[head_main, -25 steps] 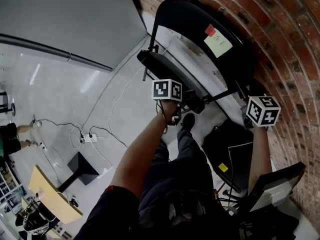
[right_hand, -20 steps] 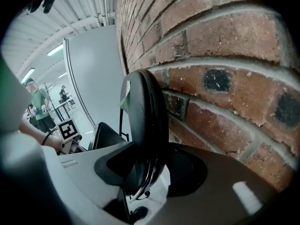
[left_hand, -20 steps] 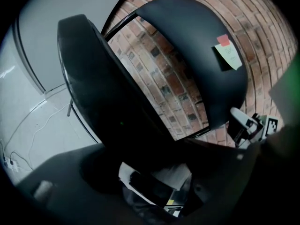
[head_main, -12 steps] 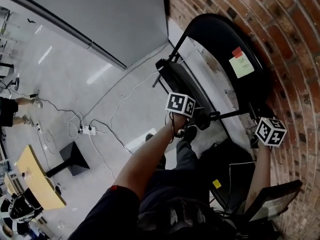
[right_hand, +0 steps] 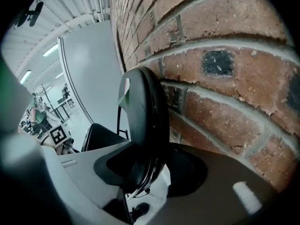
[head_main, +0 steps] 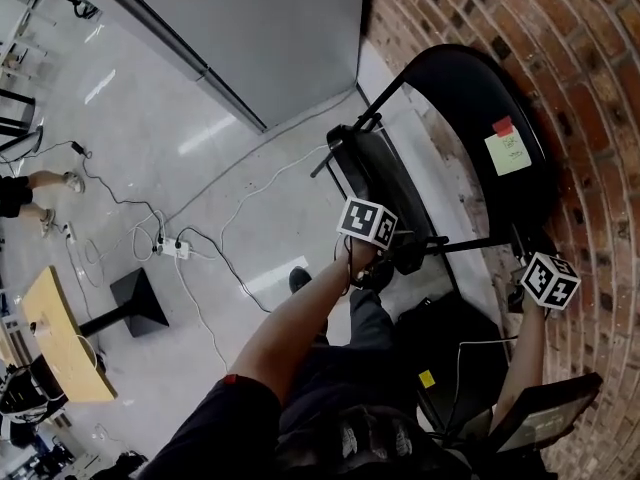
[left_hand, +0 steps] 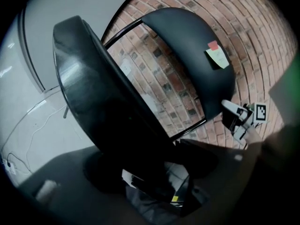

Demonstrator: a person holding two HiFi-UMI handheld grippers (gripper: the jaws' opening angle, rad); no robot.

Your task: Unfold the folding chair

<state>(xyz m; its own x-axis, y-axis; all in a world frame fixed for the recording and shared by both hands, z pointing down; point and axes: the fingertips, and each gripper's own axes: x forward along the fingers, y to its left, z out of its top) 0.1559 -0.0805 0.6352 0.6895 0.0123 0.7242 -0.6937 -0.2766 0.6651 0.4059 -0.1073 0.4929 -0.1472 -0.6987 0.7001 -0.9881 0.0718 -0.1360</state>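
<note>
Black folding chair [head_main: 470, 108], seat half-lowered

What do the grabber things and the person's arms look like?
The left gripper and the right gripper each carry a white cube printed with black square markers, and each has broad grey jaws. The person wears a dark short sleeve with a red edge; the forearms are bare.

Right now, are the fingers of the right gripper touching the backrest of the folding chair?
Touching. The right gripper view shows the backrest edge running down between the fingers of the right gripper, both pressed against it, with no gap.
</note>
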